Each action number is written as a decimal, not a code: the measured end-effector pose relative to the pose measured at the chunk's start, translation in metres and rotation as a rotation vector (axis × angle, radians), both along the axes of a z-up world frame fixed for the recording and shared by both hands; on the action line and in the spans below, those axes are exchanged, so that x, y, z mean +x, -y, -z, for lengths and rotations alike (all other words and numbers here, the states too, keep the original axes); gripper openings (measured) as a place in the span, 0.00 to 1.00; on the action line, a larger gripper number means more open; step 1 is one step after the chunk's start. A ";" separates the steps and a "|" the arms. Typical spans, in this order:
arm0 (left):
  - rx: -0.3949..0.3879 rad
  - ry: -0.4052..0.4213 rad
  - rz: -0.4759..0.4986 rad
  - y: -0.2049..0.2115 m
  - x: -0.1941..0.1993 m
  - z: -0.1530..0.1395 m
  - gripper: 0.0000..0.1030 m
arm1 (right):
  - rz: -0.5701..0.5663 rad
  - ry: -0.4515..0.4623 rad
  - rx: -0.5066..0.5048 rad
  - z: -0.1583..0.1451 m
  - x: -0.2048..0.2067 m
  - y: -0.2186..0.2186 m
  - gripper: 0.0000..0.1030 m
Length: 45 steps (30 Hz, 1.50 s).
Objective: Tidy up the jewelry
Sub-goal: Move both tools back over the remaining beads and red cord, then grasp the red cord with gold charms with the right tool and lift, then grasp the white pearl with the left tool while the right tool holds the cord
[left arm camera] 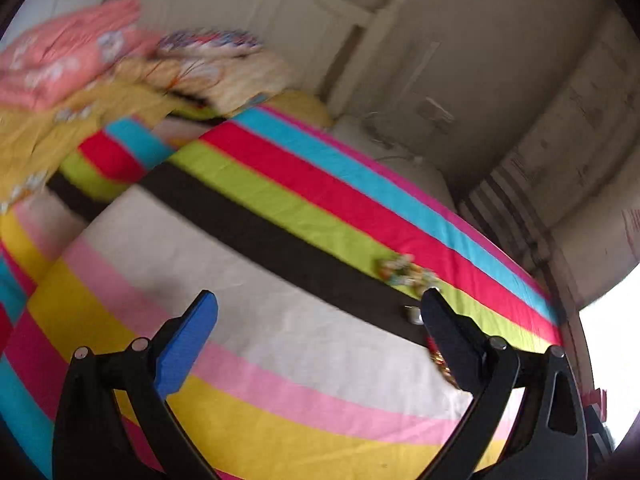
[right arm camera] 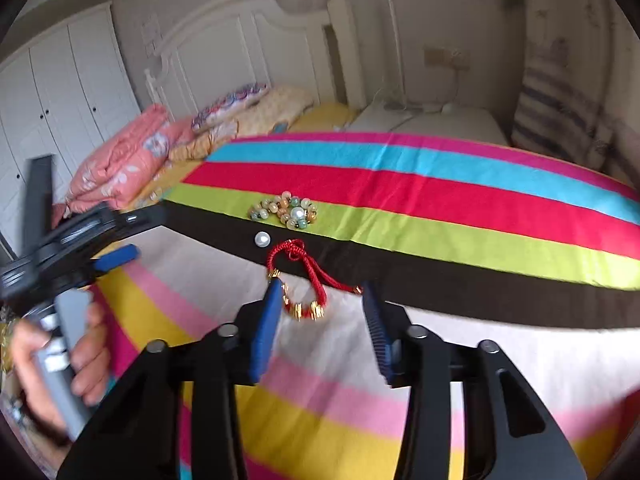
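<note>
Jewelry lies on a striped bedspread (right arm camera: 440, 184). A cluster of pale beads (right arm camera: 286, 209) rests on the green stripe, and a single pearl piece (right arm camera: 262, 239) on the black stripe. A red cord bracelet (right arm camera: 298, 254) with gold beads lies just ahead of my right gripper (right arm camera: 320, 292); its gold end sits between the parted fingertips, and the pads do not press it. My left gripper (left arm camera: 320, 300) stands wide open over the cream stripe with nothing in it. The beads (left arm camera: 404, 270) and pearl (left arm camera: 414, 314) lie by its right finger, which hides part of the red bracelet (left arm camera: 438, 356).
A hand (right arm camera: 80, 360) holds the left gripper (right arm camera: 128, 236) at the left edge. Folded pink quilt (right arm camera: 124, 160) and pillows (right arm camera: 240, 108) lie toward the white headboard (right arm camera: 248, 40). A wardrobe (right arm camera: 60, 80) stands left, a white nightstand (right arm camera: 440, 120) right. The bed's edge (left arm camera: 552, 312) drops off near the jewelry.
</note>
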State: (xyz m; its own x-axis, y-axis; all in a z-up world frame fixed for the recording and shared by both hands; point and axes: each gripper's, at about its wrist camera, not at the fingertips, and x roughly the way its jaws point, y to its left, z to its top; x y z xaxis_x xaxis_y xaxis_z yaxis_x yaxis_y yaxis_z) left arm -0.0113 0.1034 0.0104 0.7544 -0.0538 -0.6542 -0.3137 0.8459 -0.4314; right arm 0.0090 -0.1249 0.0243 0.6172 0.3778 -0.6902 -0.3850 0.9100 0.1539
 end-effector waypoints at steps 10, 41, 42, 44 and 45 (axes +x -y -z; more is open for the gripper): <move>0.025 -0.007 0.030 0.010 -0.005 0.001 0.98 | -0.130 -0.031 -0.235 0.020 0.037 -0.046 0.32; 0.275 -0.119 0.287 0.091 0.046 0.011 0.96 | 0.141 0.020 0.399 -0.001 -0.016 0.102 0.07; 0.314 -0.114 0.292 0.097 0.050 0.009 0.91 | 0.141 0.018 0.401 -0.001 -0.015 0.102 0.07; 0.392 -0.119 0.314 0.109 0.059 0.008 0.83 | 0.144 0.014 0.405 0.000 -0.015 0.102 0.07; 0.414 -0.122 0.328 0.114 0.063 0.009 0.77 | 0.143 0.014 0.408 0.000 -0.015 0.102 0.07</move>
